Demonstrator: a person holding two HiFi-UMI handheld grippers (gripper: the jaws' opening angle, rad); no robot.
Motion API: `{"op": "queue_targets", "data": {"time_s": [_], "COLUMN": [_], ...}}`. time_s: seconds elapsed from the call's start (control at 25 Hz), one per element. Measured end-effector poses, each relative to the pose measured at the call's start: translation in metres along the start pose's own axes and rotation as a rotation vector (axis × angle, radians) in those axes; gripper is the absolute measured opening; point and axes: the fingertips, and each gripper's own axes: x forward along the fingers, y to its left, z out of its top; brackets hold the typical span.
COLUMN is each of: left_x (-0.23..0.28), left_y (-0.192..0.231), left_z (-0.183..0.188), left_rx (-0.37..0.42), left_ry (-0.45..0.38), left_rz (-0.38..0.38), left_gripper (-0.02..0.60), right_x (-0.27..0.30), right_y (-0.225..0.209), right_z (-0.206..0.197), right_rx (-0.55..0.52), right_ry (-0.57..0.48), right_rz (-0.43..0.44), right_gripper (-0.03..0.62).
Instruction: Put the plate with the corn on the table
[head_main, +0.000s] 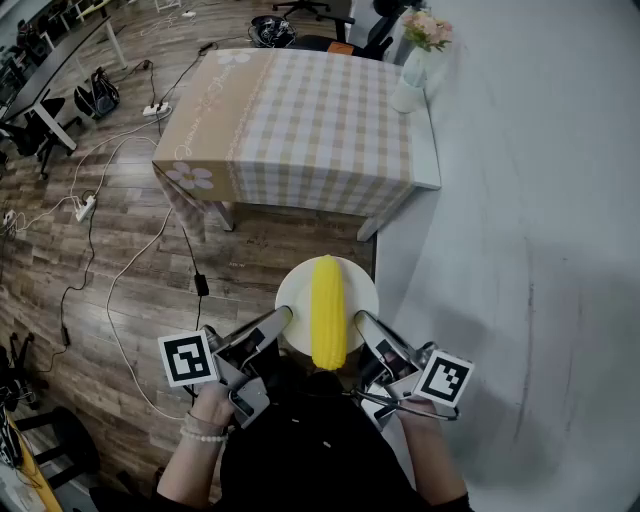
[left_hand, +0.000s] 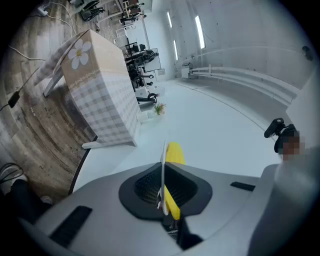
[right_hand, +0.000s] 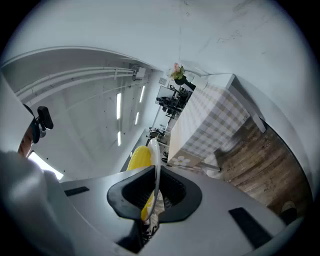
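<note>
A white plate (head_main: 295, 290) carries a yellow corn cob (head_main: 327, 310) lying lengthwise. It hangs in the air above the wood floor, close to my body. My left gripper (head_main: 285, 318) is shut on the plate's left rim and my right gripper (head_main: 360, 322) is shut on its right rim. In the left gripper view the plate (left_hand: 163, 165) shows edge-on between the jaws with the corn (left_hand: 174, 153) behind it. The right gripper view likewise shows the plate (right_hand: 156, 165) edge-on and the corn (right_hand: 139, 159) to its left. The table (head_main: 300, 125), covered in a checked cloth, stands ahead.
A vase of flowers (head_main: 420, 55) stands at the table's far right corner. A white wall (head_main: 540, 250) runs along the right side. Cables and a power strip (head_main: 85, 208) lie on the floor to the left. Office chairs stand behind the table.
</note>
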Motion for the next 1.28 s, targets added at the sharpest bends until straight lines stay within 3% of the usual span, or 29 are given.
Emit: {"op": "queue_targets", "data": {"time_s": [1.28], "left_x": [-0.002], "left_y": [0.006], "left_z": [0.019], "left_rx": [-0.007], "left_ry": [0.054], "left_rz": [-0.011], "left_gripper": [0.021], "right_x": [0.017], "right_y": [0.001], "right_z": [-0.001], "right_rx": [0.011], "right_ry": [-0.051], "right_rz": [-0.030], "right_gripper": [0.049]}}
